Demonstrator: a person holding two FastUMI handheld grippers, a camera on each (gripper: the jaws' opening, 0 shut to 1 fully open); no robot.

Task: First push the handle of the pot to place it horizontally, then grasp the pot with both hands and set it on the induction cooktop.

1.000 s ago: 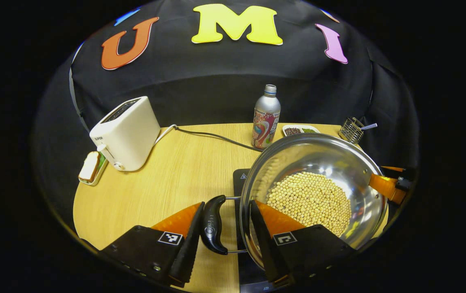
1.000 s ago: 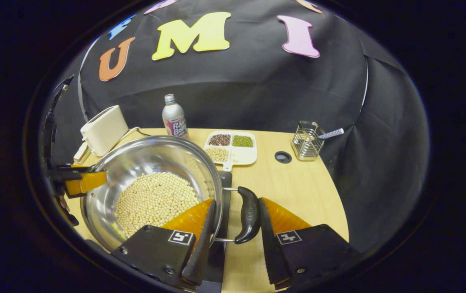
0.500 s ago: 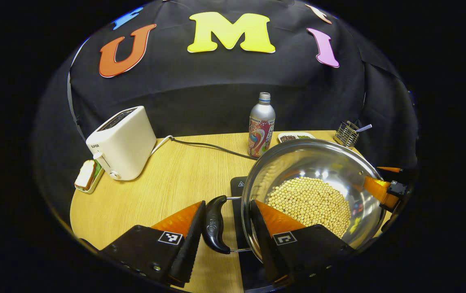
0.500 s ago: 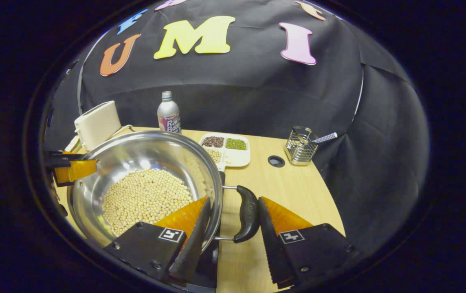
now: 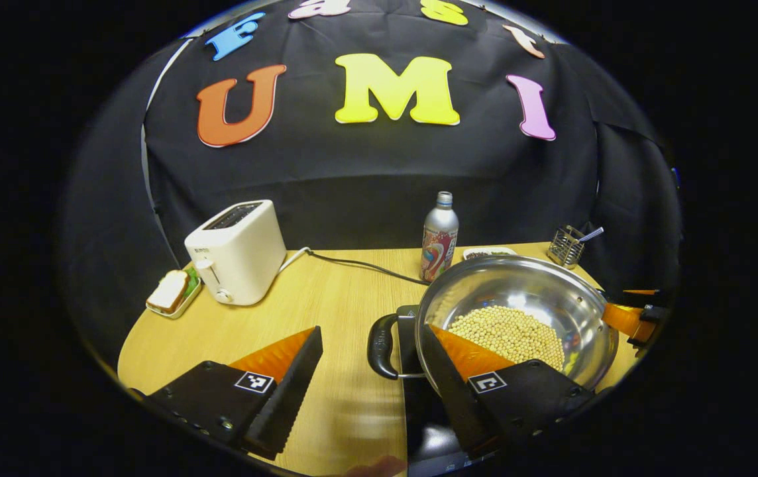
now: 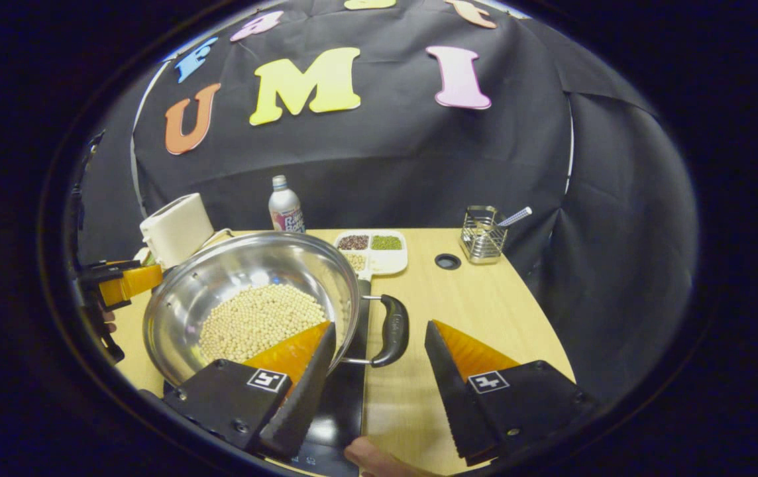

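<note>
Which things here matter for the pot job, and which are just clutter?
Job: pot of beans, its side handles, induction cooktop, left tool, right tool.

Clutter: toaster, bottle, sandwich plate, divided dish, wire holder.

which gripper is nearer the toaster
Left. The left gripper is at the pot's toaster-side handle; the right gripper is at the far handle, across the pot from the toaster.

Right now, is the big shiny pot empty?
No. The steel pot holds a layer of pale soybeans covering its bottom.
</note>
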